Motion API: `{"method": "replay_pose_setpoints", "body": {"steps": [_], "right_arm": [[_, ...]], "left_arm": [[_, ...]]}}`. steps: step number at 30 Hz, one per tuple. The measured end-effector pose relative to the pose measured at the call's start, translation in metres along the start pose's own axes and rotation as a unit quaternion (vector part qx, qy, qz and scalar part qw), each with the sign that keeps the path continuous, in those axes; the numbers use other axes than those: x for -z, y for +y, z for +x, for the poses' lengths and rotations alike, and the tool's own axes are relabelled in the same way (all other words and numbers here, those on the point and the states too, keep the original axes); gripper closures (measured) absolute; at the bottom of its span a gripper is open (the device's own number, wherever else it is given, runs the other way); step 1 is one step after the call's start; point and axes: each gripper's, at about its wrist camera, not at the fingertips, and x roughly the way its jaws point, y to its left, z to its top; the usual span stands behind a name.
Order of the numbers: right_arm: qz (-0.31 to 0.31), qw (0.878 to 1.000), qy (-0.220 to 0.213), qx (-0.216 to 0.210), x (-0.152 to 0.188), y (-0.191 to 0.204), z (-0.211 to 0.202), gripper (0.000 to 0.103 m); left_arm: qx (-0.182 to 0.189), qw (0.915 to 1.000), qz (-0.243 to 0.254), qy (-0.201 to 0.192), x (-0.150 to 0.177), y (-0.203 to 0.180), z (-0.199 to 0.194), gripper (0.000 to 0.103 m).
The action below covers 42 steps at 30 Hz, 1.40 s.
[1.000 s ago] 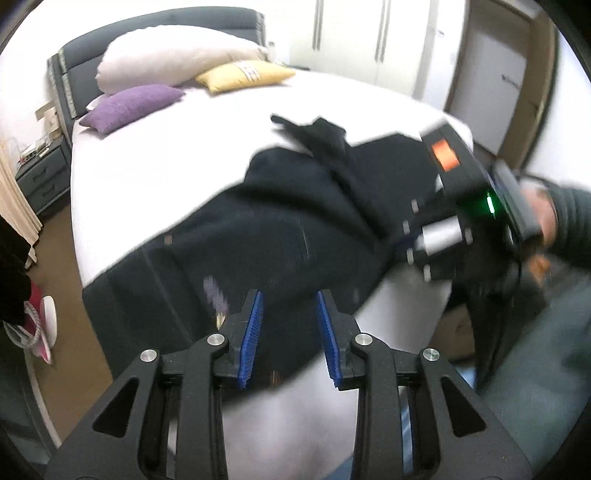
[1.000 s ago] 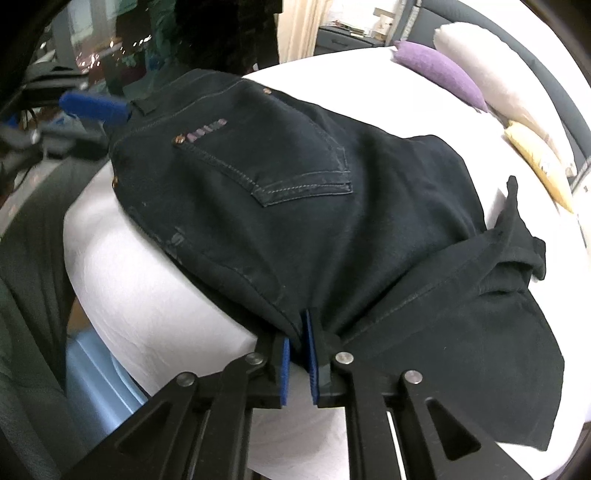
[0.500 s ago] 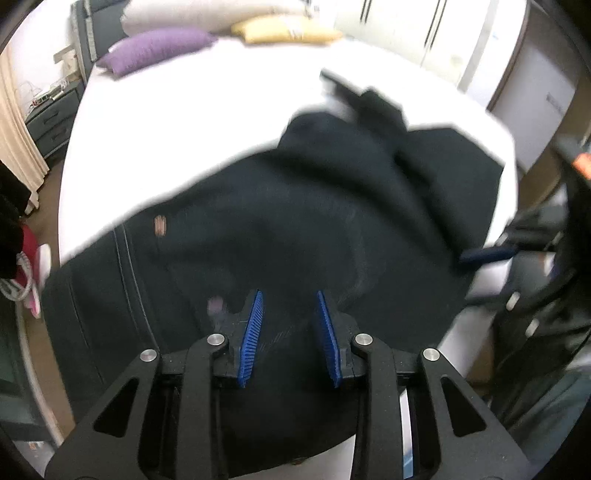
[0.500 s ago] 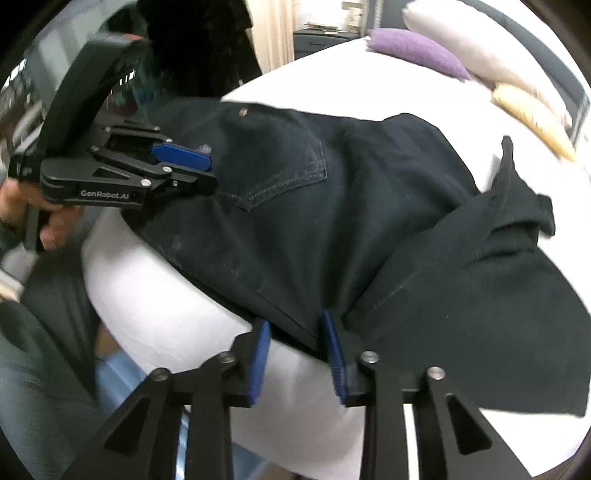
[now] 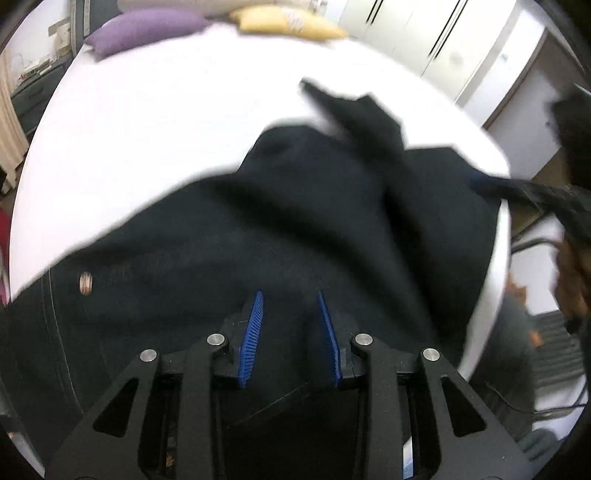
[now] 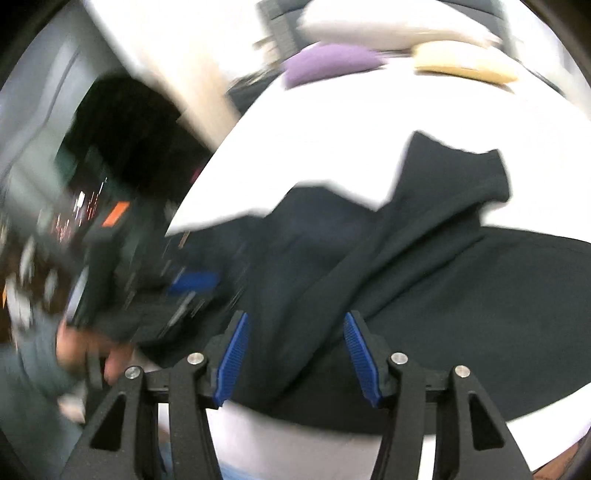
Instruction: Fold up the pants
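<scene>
Dark navy pants lie crumpled on the white bed, waist end near me, legs bunched toward the far right. They also show in the right wrist view. My left gripper is open low over the seat of the pants, blue pads apart, nothing between them. My right gripper is wide open over a fold of the pants near the bed's front edge. The left gripper appears blurred at the left of the right wrist view. Both views are motion-blurred.
A purple pillow, a yellow pillow and a white pillow sit at the head of the bed. White wardrobe doors stand at the far right. A nightstand is at the left.
My right gripper was shut on the pants' edge; it has opened wide and let go. My left gripper has moved forward over the pants, staying open.
</scene>
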Motion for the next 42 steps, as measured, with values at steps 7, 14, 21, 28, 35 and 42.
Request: {"method": "replay_pose_setpoints", "body": {"steps": [7,14,21,28,35,42], "right_arm": [[0.039,0.996,-0.009,0.076,-0.116,-0.036,0.06,0.04],[0.034,0.981,0.055,0.182,-0.161,-0.048,0.144,0.04],[0.052,0.966,0.112,0.226,-0.175,-0.066,0.191,0.04],[0.061,0.971,0.102,0.206,-0.175,-0.069,0.186,0.099],[0.102,0.981,-0.001,0.165,-0.164,-0.082,0.106,0.099],[0.241,0.944,-0.178,0.136,-0.068,-0.15,-0.062,0.099]], "left_arm": [[0.024,0.9982,-0.036,0.041,-0.008,0.005,0.052,0.074],[0.016,0.9993,-0.023,0.023,0.003,0.001,0.057,0.074],[0.032,0.9987,-0.035,0.018,0.014,0.005,0.064,0.074],[0.029,0.9989,-0.034,0.014,0.018,0.01,0.063,0.074],[0.02,0.9992,-0.032,0.016,0.015,0.004,0.061,0.074],[0.005,0.9989,-0.041,0.022,0.008,-0.005,0.061,0.074]]}}
